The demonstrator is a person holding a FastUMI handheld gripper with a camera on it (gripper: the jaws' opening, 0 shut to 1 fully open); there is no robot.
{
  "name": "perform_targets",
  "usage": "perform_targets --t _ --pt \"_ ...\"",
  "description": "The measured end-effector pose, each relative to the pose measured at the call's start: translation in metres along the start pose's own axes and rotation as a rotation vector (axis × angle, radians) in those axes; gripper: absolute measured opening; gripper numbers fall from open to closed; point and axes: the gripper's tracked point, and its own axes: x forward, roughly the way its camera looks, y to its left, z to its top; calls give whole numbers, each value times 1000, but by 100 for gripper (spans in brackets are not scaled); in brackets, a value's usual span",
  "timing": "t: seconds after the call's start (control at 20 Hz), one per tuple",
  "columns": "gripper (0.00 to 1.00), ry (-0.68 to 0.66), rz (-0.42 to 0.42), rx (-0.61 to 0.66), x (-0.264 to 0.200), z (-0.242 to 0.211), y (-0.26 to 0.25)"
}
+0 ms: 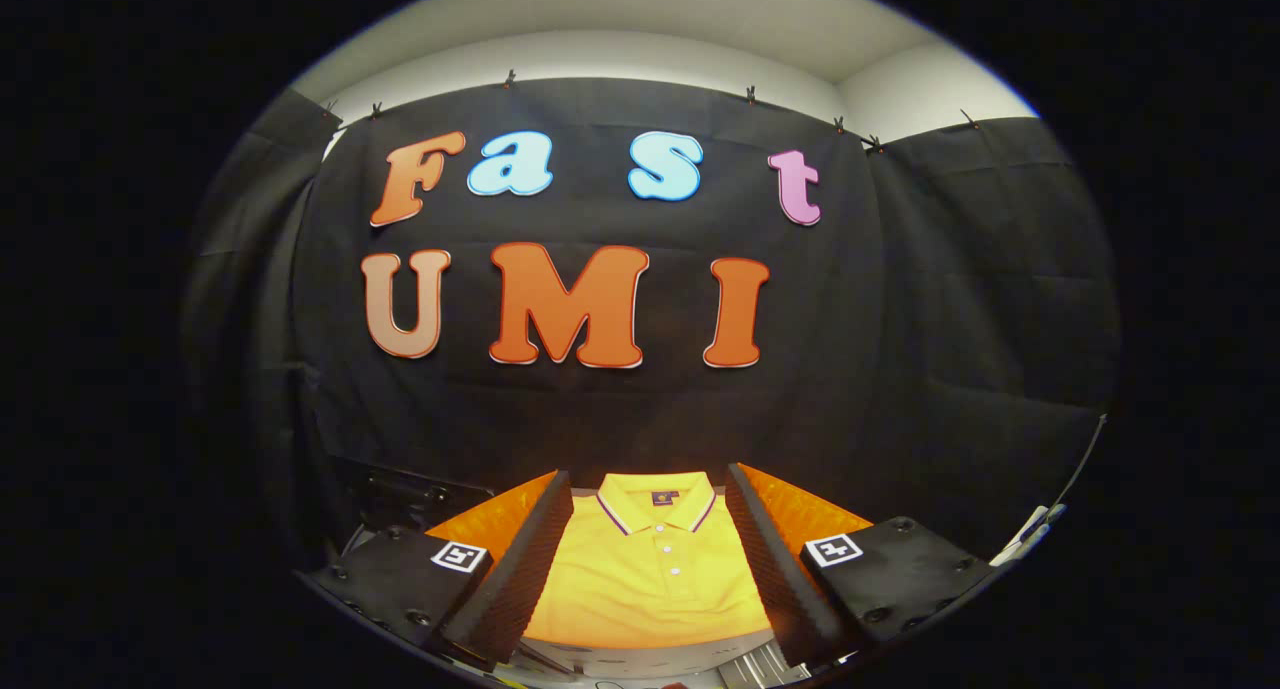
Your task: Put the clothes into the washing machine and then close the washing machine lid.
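Claw (pixel 650 569) agape above folded polo shirt (pixel 650 579)

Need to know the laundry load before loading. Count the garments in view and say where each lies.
1. A folded yellow polo shirt lies flat, collar away from the camera, between the open jaws of the gripper, which do not touch it. Other clothes may lie out of view.

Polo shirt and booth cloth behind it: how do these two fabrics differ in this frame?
The polo shirt is bright yellow; the booth cloth is black. The shirt lies folded flat, collar away from the camera, buttons showing; the cloth hangs upright, clipped along its top edge. The shirt sits framed between the open fingers of the gripper, neither finger visibly pressing it; the cloth stands well beyond them. Both are fabric.
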Motion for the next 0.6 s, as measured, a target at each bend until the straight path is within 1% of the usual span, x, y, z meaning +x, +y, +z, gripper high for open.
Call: perform_targets --t 0.15,0.35,0.5,0.6 --pt "100 78 21 23 42 -25 -1" --pt "100 199 19 33 90 -69 -12" --pt "100 303 10 23 118 -108 -18" --pt "100 374 22 21 131 -131 -17"
